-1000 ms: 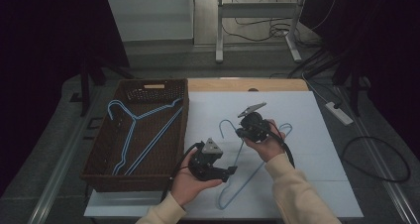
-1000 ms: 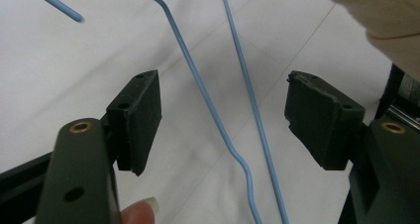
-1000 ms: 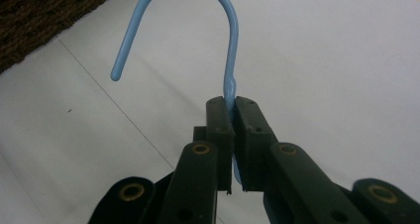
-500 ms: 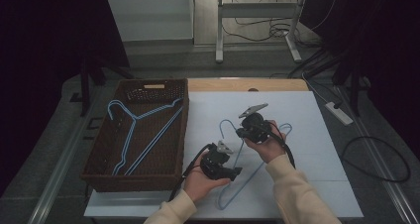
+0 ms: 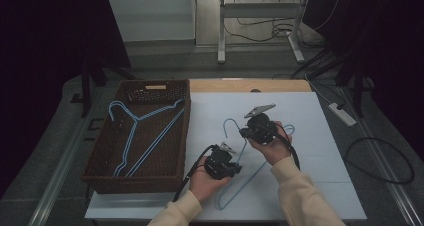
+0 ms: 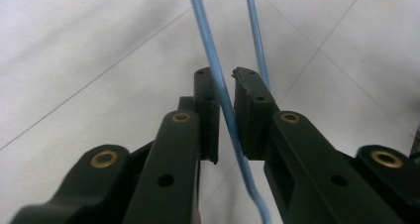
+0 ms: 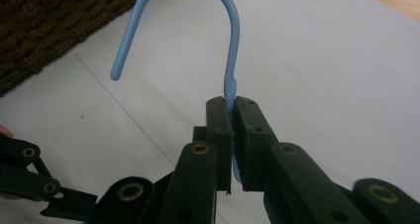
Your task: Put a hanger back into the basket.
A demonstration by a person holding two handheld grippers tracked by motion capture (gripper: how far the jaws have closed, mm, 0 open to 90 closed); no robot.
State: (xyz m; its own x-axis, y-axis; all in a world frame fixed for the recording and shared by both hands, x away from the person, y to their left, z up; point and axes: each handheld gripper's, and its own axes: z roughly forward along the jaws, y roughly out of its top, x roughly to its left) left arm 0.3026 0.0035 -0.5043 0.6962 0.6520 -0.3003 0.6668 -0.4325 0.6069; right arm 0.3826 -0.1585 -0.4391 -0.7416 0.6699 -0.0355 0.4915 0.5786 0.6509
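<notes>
A light blue wire hanger point(image 5: 250, 178) lies on the white sheet, its hook point(image 5: 227, 123) pointing toward the basket. My right gripper point(image 5: 245, 132) is shut on the neck just below the hook point(image 7: 233, 45), and the wire runs up from between its pads point(image 7: 233, 105). My left gripper point(image 5: 236, 168) sits lower on the sheet at one of the hanger's arms. Its jaws have just been closing, and the blue wire point(image 6: 218, 75) is pinched between the pads point(image 6: 226, 83). A second blue wire point(image 6: 256, 40) runs past the right jaw.
A brown woven basket point(image 5: 184, 136) stands at the left of the table with light blue hangers point(image 5: 145, 131) lying in it. A strip of bare wood point(image 5: 280, 85) shows behind the white sheet point(image 5: 320, 151). A power strip point(image 5: 342, 113) and cables lie on the floor at the right.
The left hand has moved right and down onto the hanger, and its jaws went from wide apart to closed on the wire. The right gripper kept its hold and its place.
</notes>
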